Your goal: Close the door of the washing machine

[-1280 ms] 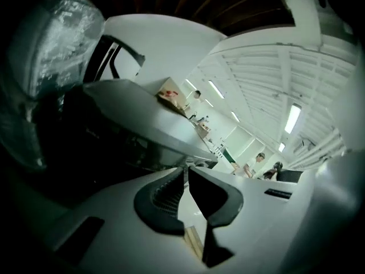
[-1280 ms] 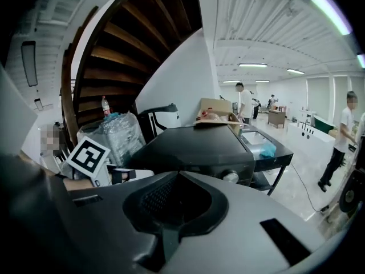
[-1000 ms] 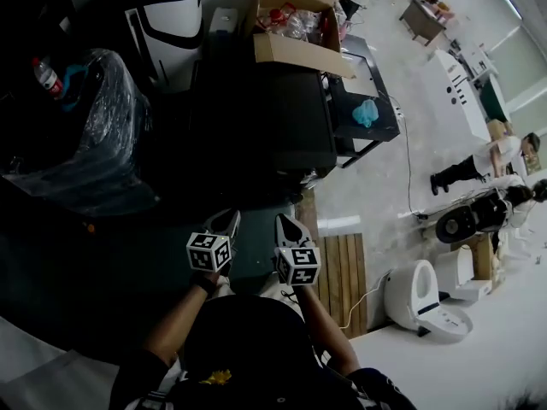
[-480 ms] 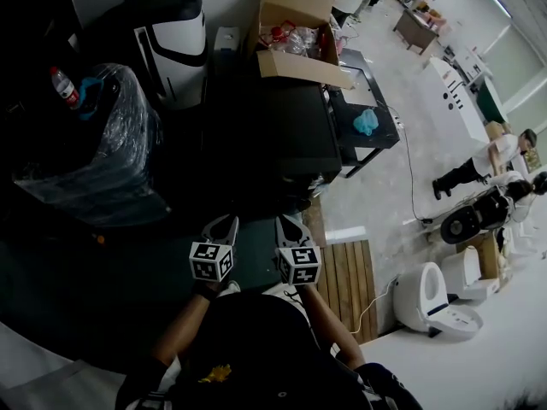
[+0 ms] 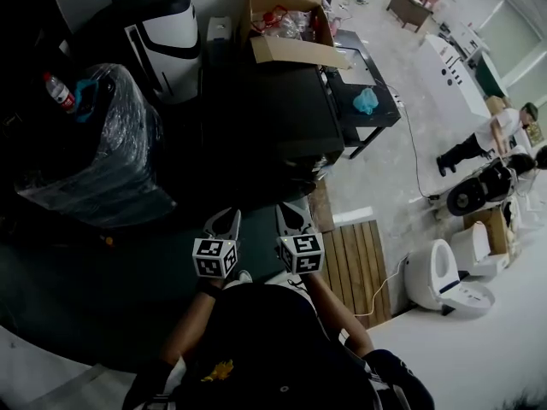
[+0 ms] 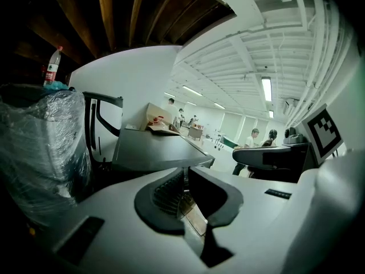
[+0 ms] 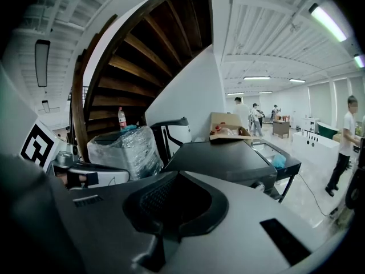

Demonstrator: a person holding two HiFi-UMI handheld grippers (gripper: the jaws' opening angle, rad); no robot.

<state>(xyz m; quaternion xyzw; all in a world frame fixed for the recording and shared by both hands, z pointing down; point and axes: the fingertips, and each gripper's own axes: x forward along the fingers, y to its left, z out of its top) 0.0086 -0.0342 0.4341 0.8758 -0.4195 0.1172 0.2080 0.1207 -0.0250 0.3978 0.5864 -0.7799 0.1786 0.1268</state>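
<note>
Shifted slightly since a second ago, side by side: left claw [image 5: 224,220], right claw [image 5: 291,213], both pressed together, empty. Washing machine [image 5: 265,118] ahead, well apart.

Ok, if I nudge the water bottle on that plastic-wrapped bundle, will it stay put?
Probably not: the water bottle stands tall and narrow, so it would likely tip. The plastic wrap beneath looks crinkled, an uneven footing. Once down, its round body may roll.
</note>
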